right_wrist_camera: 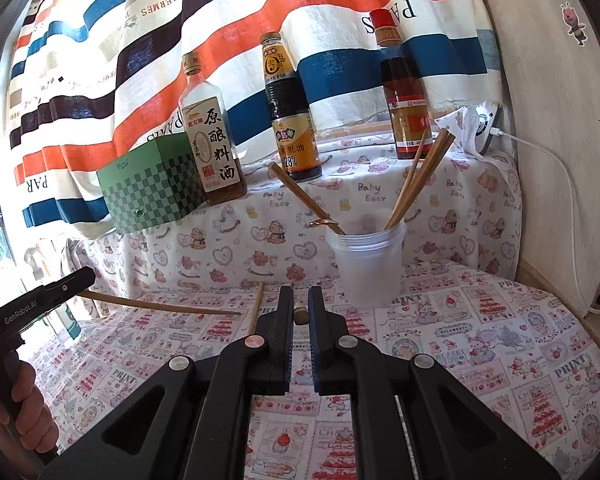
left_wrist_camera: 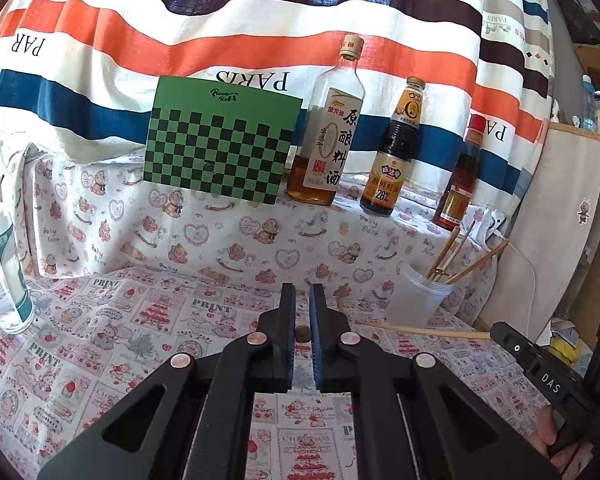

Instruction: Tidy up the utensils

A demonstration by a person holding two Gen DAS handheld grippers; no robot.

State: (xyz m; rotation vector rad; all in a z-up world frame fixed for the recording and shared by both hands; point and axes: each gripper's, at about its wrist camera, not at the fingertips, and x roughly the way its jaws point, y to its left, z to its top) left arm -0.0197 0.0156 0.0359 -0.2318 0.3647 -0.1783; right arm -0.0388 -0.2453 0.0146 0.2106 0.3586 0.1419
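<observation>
A translucent plastic cup (left_wrist_camera: 416, 300) (right_wrist_camera: 366, 268) stands on the printed cloth at the right and holds several wooden chopsticks (left_wrist_camera: 448, 252) (right_wrist_camera: 416, 184) and a gold-tipped utensil (right_wrist_camera: 300, 196). One loose chopstick (left_wrist_camera: 420, 330) (right_wrist_camera: 160, 306) lies on the cloth between the two grippers. A second chopstick (right_wrist_camera: 256, 308) lies just left of my right gripper (right_wrist_camera: 301, 292). My left gripper (left_wrist_camera: 302, 290) (right_wrist_camera: 86, 276) hovers left of the cup. Both grippers have their jaws nearly together. A small brown stub shows in each gap; I cannot tell what it is.
A green checked box (left_wrist_camera: 220, 144) (right_wrist_camera: 152, 192) and three sauce bottles (left_wrist_camera: 328, 132) (right_wrist_camera: 292, 112) (right_wrist_camera: 404, 88) stand on the raised ledge behind. A clear spray bottle (left_wrist_camera: 0, 248) stands far left. A white cable (right_wrist_camera: 560, 184) runs down a pale board on the right.
</observation>
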